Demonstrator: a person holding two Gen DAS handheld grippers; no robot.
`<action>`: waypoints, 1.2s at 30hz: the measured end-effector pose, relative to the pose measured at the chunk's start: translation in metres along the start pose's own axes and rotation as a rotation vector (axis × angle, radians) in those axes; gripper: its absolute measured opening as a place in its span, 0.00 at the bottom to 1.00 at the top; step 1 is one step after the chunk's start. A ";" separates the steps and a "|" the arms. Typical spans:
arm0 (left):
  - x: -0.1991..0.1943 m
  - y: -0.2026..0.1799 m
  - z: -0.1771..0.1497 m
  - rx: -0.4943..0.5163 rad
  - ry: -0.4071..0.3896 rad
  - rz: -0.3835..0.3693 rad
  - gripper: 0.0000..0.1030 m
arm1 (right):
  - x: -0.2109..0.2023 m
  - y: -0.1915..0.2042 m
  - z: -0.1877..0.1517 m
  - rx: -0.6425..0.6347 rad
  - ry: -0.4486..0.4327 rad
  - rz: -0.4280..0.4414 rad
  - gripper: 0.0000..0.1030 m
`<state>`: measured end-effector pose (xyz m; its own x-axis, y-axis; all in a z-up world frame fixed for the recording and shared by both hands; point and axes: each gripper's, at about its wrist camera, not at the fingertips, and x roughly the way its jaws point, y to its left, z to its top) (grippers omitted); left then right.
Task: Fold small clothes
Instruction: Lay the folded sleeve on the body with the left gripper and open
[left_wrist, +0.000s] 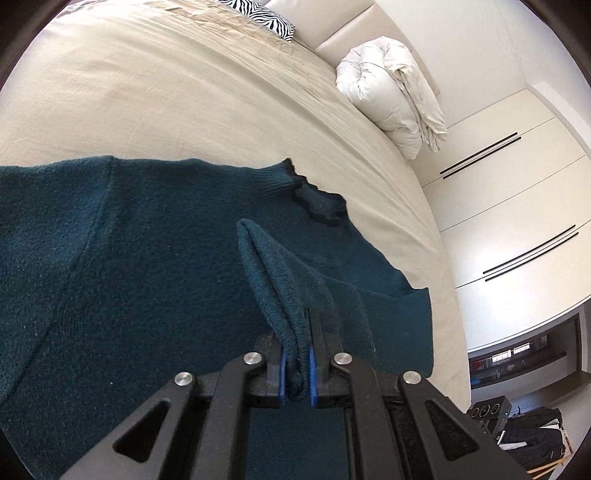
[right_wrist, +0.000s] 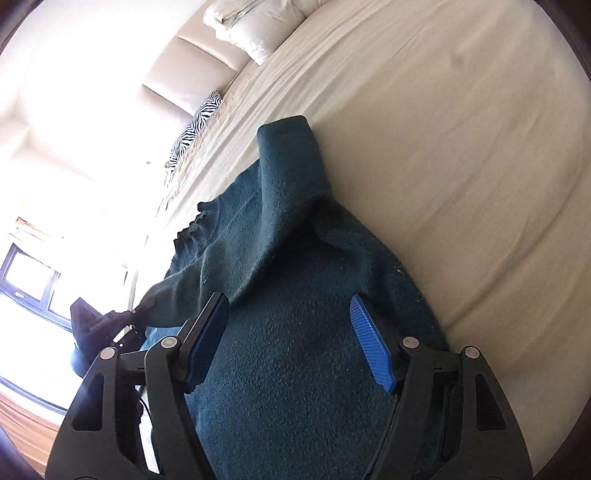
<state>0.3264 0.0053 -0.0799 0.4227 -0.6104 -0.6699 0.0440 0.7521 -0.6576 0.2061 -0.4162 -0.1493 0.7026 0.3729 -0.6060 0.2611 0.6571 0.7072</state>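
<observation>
A dark teal knit sweater (left_wrist: 129, 258) lies spread on a beige bed sheet (left_wrist: 166, 92), its ruffled collar (left_wrist: 317, 203) toward the far side. My left gripper (left_wrist: 297, 369) is shut on a ribbed cuff of the sweater (left_wrist: 273, 280) and holds it lifted over the body. In the right wrist view the sweater (right_wrist: 288, 369) fills the lower middle, with one sleeve (right_wrist: 291, 166) folded up across it. My right gripper (right_wrist: 291, 343) is open just above the sweater body, its blue pads (right_wrist: 371, 343) wide apart.
A rolled white duvet (left_wrist: 391, 92) and a zebra-print pillow (left_wrist: 266, 18) sit by the padded headboard. White wardrobe doors (left_wrist: 517, 192) stand beyond the bed's edge. The left gripper (right_wrist: 107, 325) shows near a bright window (right_wrist: 29, 288).
</observation>
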 end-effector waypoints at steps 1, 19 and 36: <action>0.002 0.002 -0.001 0.003 -0.004 0.010 0.08 | 0.001 0.000 0.001 0.009 -0.002 0.007 0.68; -0.010 0.031 0.002 -0.034 -0.067 0.057 0.09 | 0.001 0.007 0.001 0.080 0.012 0.055 0.68; -0.014 0.050 -0.017 -0.086 -0.088 0.027 0.10 | 0.042 0.044 0.110 0.021 0.030 0.136 0.68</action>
<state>0.3075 0.0470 -0.1092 0.5005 -0.5632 -0.6576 -0.0446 0.7418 -0.6692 0.3199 -0.4441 -0.1036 0.7121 0.4776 -0.5146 0.1786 0.5856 0.7907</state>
